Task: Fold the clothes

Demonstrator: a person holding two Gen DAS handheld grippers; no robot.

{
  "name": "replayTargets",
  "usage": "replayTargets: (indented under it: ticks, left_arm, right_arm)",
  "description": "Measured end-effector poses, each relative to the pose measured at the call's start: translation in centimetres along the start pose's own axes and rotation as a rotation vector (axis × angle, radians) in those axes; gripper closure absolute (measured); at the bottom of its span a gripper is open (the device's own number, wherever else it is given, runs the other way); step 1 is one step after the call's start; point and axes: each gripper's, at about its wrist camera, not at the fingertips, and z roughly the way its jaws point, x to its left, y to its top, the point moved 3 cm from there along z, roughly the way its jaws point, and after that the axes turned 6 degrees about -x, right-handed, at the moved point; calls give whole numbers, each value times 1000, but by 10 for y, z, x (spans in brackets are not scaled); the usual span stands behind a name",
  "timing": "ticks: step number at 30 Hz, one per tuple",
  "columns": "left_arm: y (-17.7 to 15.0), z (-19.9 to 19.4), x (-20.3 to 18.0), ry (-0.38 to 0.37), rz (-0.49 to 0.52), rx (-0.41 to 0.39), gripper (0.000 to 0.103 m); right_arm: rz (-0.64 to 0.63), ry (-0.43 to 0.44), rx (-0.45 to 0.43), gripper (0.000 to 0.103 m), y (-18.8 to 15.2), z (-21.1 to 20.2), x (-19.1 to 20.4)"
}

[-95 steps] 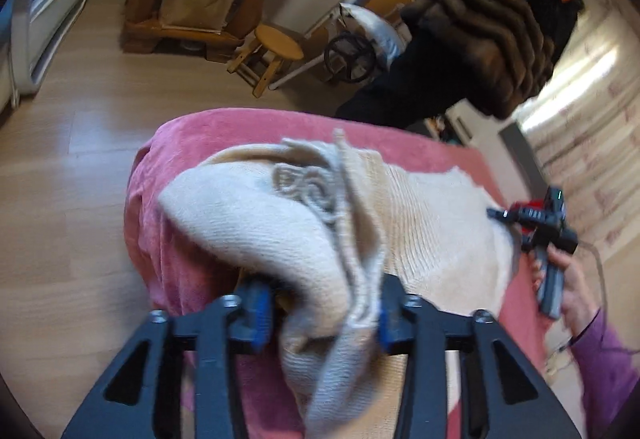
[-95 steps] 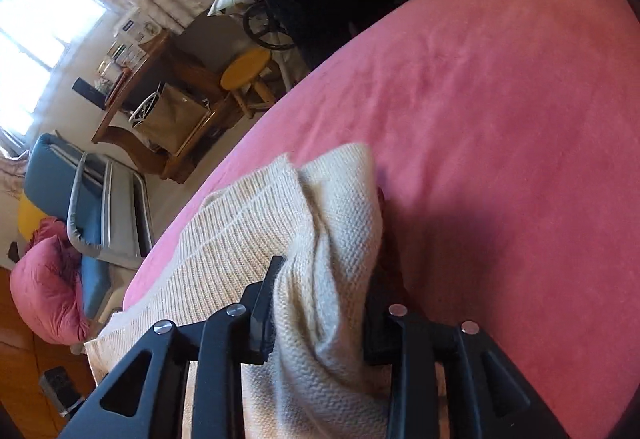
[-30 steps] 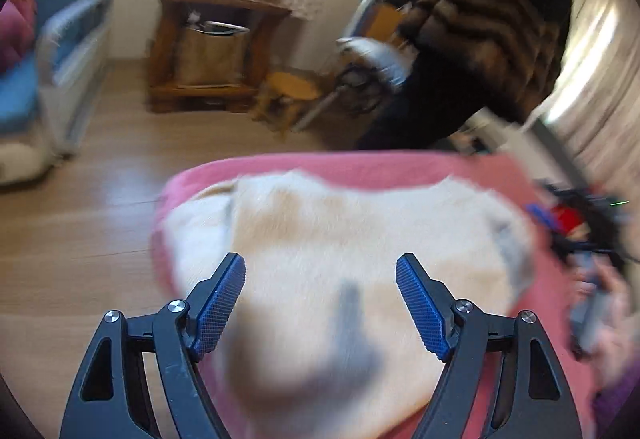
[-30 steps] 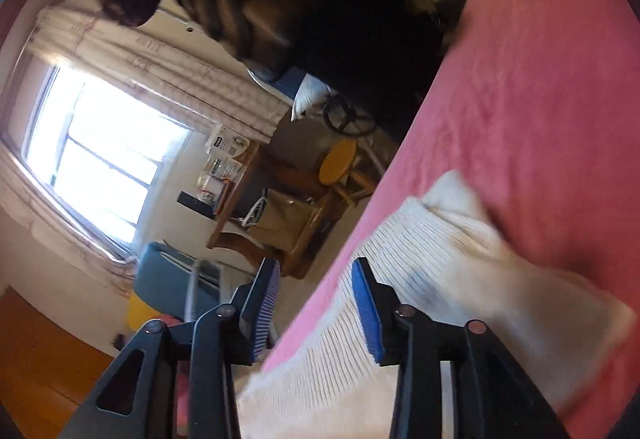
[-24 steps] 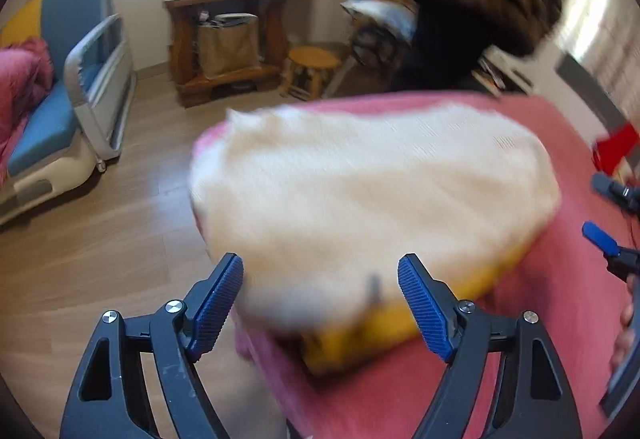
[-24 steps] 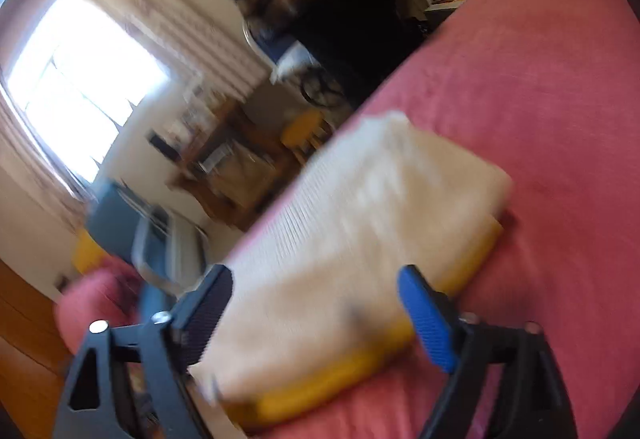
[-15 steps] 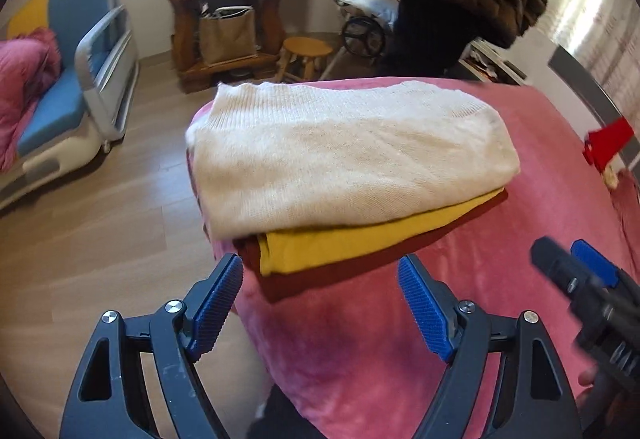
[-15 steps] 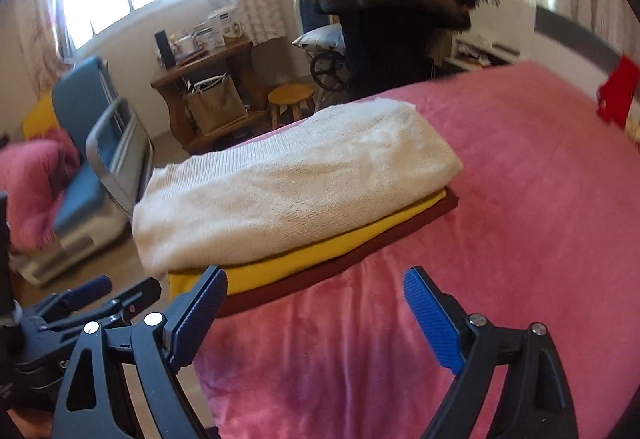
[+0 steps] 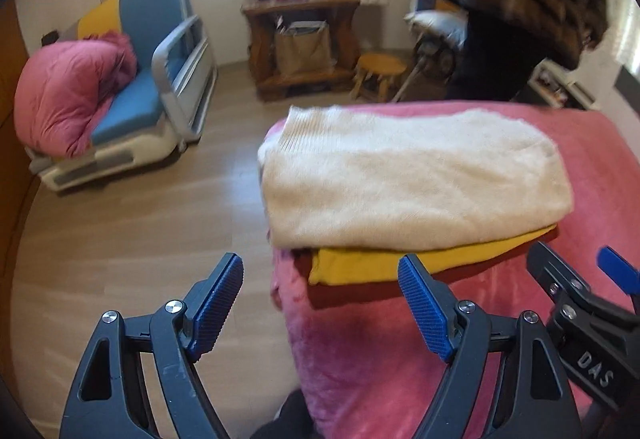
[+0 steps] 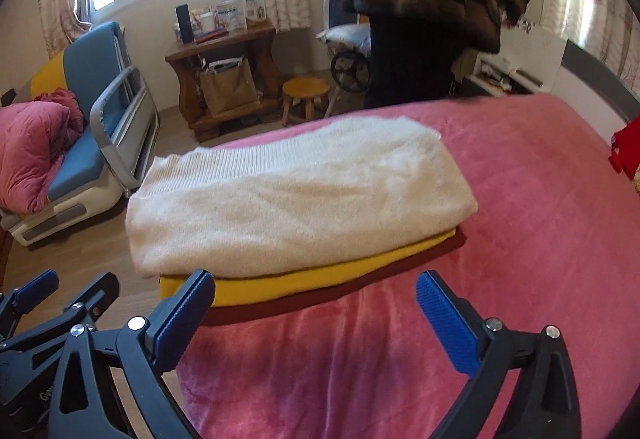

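The folded cream sweater lies on top of the yellow one on the pink bed – long side running left to right, just ahead of both grippers – left gripper wide apart and empty, right gripper opening, nothing inside.

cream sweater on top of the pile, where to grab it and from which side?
Likely the near long edge of the cream sweater, coming in from the open front of the bed. That edge is a rounded fold overhanging the yellow garment, so one finger could slip underneath. Both tongs are open and empty, the right ones still widening.
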Motion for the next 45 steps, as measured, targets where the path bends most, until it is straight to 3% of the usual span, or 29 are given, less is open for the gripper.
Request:
replayTargets:
  ticks: [4,9,16,22,29,45]
  left_arm:
    - [-1,4,-2,11,38,74,22]
    - [9,-7,-5,46,80,52,22]
    - [22,3,-1,28,0,81,22]
    - [23,14,-5,33,-33,119,22]
    - [33,15,-18,41,19,92,22]
    - [40,9,-24,6,-10,96,22]
  right_arm:
    - [10,3,73,0,-2,8,1]
    - [-44,-39,94,0,8,-2,6]
    - [-68,-37,146,0,22,9,6]
    - [-97,-38,158,0,27,22,6]
    - [-82,-57,157,0,30,28,-1]
    - [-80,-76,127,0,40,17,-14]
